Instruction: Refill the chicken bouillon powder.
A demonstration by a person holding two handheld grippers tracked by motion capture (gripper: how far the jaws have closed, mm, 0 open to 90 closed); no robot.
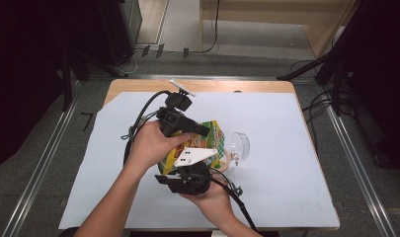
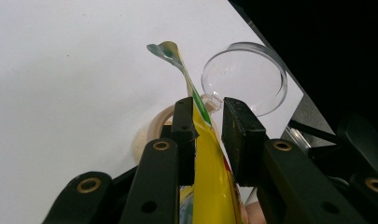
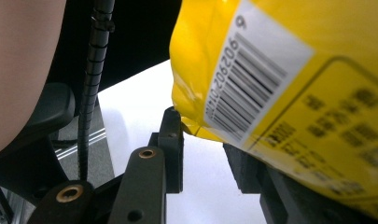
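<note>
Left hand-held gripper (image 2: 204, 122) pinches the yellow bag (image 2: 214, 186); right hand-held gripper's (image 3: 203, 140) grip is hidden behind it.

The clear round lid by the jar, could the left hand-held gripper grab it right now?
Probably not yet. The left hand-held gripper has the yellow snack bag between its jaws, so its grip is taken. The clear lid lies just beyond, with nothing else blocking it.

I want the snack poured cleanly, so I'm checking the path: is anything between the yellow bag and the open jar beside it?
Nothing visible. In the left gripper view the yellow bag sits between the left hand-held gripper jaws, its torn corner above the jar rim; the clear lid lies behind, off to the side.
</note>
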